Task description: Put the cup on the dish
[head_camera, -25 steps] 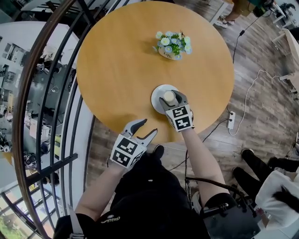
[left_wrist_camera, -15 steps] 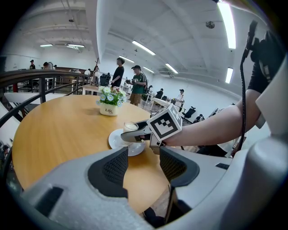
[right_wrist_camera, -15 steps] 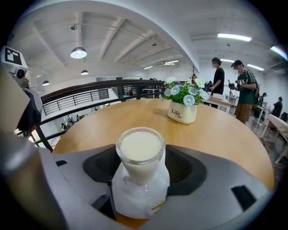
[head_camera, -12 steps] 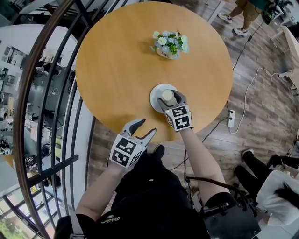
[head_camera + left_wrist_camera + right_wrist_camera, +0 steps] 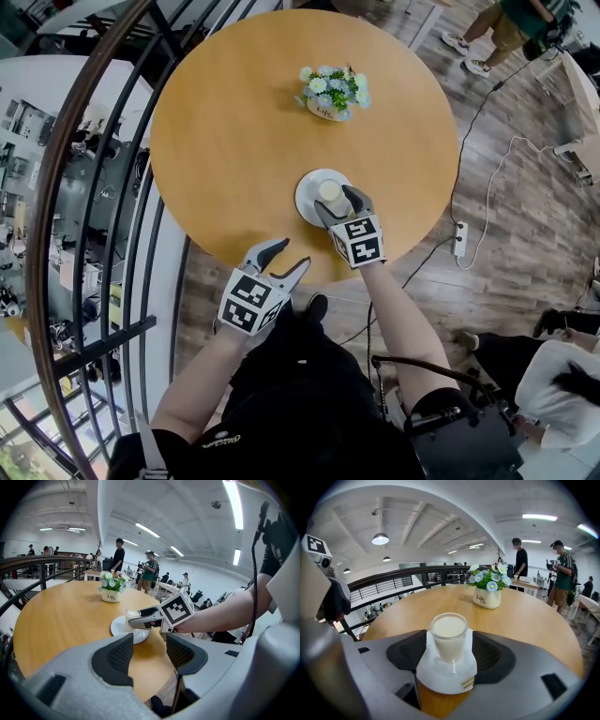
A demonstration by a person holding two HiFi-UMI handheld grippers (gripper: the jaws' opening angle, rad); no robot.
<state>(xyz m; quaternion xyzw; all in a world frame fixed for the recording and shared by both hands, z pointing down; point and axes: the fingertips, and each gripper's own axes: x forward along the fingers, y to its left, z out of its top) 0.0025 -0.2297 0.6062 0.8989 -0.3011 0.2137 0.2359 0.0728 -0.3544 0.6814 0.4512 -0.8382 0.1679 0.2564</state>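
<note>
Cup (image 5: 449,637) stands on the dish (image 5: 440,679) at the bench's (image 5: 234,122) five o'clock, so placing looks done. Right gripper (image 5: 338,202) has just been opening, its jaws wide around the cup; backing off remains. Left gripper (image 5: 293,255) is wide and empty.

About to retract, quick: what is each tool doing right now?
Left tool: open, empty.
Right tool: open, jaws just opening; glass cup of milk between them, on white round dish.
</note>
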